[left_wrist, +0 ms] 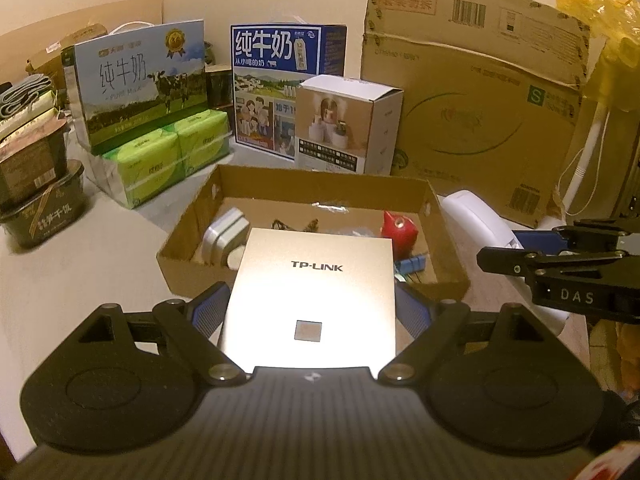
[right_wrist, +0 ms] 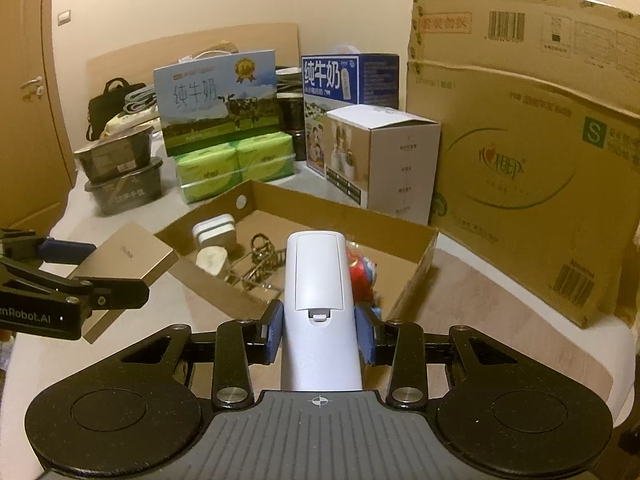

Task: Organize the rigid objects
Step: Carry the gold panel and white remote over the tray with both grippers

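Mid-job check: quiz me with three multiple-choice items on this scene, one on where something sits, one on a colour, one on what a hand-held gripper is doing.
1. Where is the red figurine?
A. Inside the shallow cardboard tray
B. On top of the blue milk carton
C. On the table outside the tray

2. What colour are the wrapped tissue packs?
A. Green
B. Pink
C. White

3. What is the left hand-held gripper doing?
A. Open, holding nothing
B. Clamped on the TP-LINK box
C. Clamped on the white remote

Answers:
1 A, it sits against the tray's right wall.
2 A, green wrappers under clear film.
3 B, blue pads press the box's sides; the right hand-held gripper holds the remote.
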